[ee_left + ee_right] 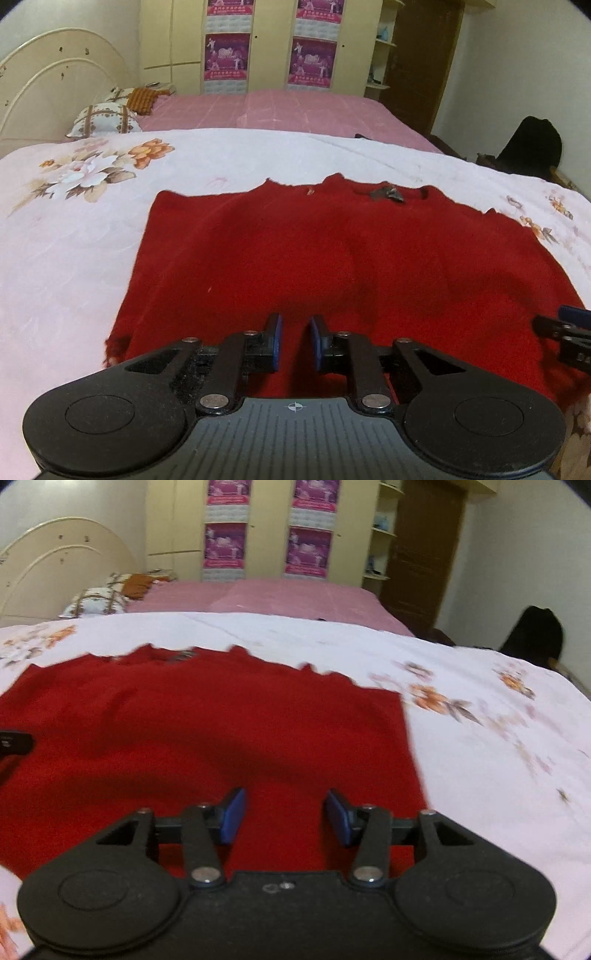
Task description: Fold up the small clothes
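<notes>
A red knitted garment [332, 251] lies spread flat on the bed, its neckline and grey tag [388, 194] at the far edge. My left gripper [295, 325] hovers over the near hem, left of centre. Its blue pads stand a narrow gap apart, with only the cloth below showing through. My right gripper [284, 805] is over the garment [184, 720] near its right edge, jaws open wide and empty. Each gripper shows at the edge of the other's view: the right gripper [565, 325] and the left gripper [14, 742].
The garment rests on a white floral bedcover [74, 240] over a pink sheet [277, 110]. Pillows [103, 118] and a cream headboard [48, 74] are at the far left, a wardrobe [269, 44] behind. A dark bag-like shape [532, 147] sits beyond the bed's right edge.
</notes>
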`<state>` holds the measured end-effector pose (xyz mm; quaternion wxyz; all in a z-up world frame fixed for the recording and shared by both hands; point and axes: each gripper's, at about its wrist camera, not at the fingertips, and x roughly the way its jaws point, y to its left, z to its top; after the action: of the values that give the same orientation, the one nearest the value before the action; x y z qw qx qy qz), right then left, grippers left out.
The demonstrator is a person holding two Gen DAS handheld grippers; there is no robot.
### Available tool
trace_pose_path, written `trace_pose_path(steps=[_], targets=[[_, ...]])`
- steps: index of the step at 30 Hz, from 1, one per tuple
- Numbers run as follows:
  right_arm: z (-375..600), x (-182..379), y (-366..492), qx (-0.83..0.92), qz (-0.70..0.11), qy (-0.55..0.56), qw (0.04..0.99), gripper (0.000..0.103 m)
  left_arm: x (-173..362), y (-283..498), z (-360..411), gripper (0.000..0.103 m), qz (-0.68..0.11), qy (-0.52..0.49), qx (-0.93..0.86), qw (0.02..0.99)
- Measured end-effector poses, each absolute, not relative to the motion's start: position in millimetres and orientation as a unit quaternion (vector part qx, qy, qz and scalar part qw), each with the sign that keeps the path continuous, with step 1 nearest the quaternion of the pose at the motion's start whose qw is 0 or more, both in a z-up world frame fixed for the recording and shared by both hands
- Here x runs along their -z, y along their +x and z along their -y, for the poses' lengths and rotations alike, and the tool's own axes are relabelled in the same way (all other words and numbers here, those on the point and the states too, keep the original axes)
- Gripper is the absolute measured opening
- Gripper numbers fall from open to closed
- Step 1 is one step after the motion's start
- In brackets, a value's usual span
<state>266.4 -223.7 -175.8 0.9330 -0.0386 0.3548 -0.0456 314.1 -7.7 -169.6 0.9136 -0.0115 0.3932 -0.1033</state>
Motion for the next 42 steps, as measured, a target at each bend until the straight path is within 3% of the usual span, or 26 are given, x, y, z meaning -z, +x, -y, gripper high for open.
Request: trace_pose_path(steps=[12,13,15,16,28,29,30,32,42], targets=[[207,154,228,0.025,-0.341,-0.019,0.94,0.045,157,272,1,0.021,-0.392,-0.001,0.096,0.915],[201,155,228,0.021,-0.342,-0.024,0.939,0.045,162,269,0,0.023,-0.395,0.003,0.091,0.914],[192,162,228,0.019,-0.347,-0.045,0.936,0.046,171,264,-5,0.044,-0.391,0.01,0.082,0.917],[190,166,228,0.021,-0.353,-0.053,0.934,0.046,174,261,-9,0.045,-0.384,0.013,0.08,0.92],[218,172,208,0.05,-0.365,-0.038,0.929,0.049,164,246,-31,0.047,-0.397,-0.021,0.071,0.915],[217,168,206,0.045,-0.359,-0.03,0.932,0.048,162,245,-35,0.058,-0.402,-0.042,0.067,0.912],[215,165,204,0.041,-0.354,-0.024,0.934,0.049,160,243,-39,0.081,-0.406,-0.065,0.065,0.909],[209,161,200,0.033,-0.346,-0.023,0.937,0.049,155,235,-47,0.099,-0.406,-0.11,0.049,0.906],[186,157,198,0.0,-0.339,-0.009,0.941,0.049,187,217,-79,0.098,-0.433,-0.305,0.07,0.845]])
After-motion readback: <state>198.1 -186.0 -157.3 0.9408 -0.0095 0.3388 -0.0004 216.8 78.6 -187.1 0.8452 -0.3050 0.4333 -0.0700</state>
